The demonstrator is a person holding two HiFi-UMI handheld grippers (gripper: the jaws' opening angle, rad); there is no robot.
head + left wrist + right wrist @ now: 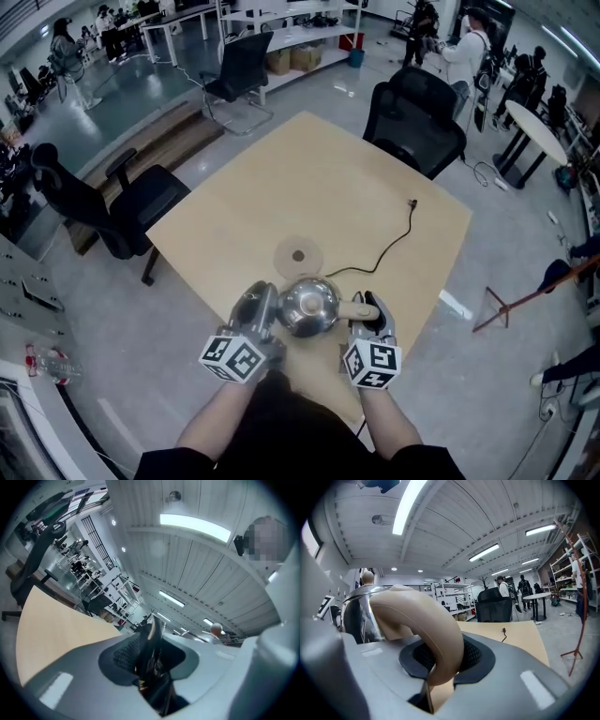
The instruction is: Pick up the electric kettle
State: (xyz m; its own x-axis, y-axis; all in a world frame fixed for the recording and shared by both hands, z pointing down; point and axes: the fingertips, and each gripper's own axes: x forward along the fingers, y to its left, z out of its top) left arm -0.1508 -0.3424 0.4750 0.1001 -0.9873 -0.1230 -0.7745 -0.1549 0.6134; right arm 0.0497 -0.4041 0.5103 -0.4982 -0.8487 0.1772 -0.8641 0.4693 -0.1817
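Nearest: right tongs [367,315] clamped on the beige handle [423,620], left tongs [262,314] pinched shut on a dark glossy edge, probably the spout. Likely a two-sided hold to keep the electric kettle [309,307] level. Kettle directly between both tongs, apparently clear of its round base [298,255] farther along the bench [375,187].

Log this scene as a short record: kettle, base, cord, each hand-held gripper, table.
kettle: electric kettle, steel body, beige handle, off its base, held between both grippers
base: round base, bare, on the table beyond the kettle
cord: black cord runs from the base to a plug lying on the table
left hand-held gripper: closed on a dark, shiny part of the kettle, likely the spout
right hand-held gripper: closed on the handle
table: light wood
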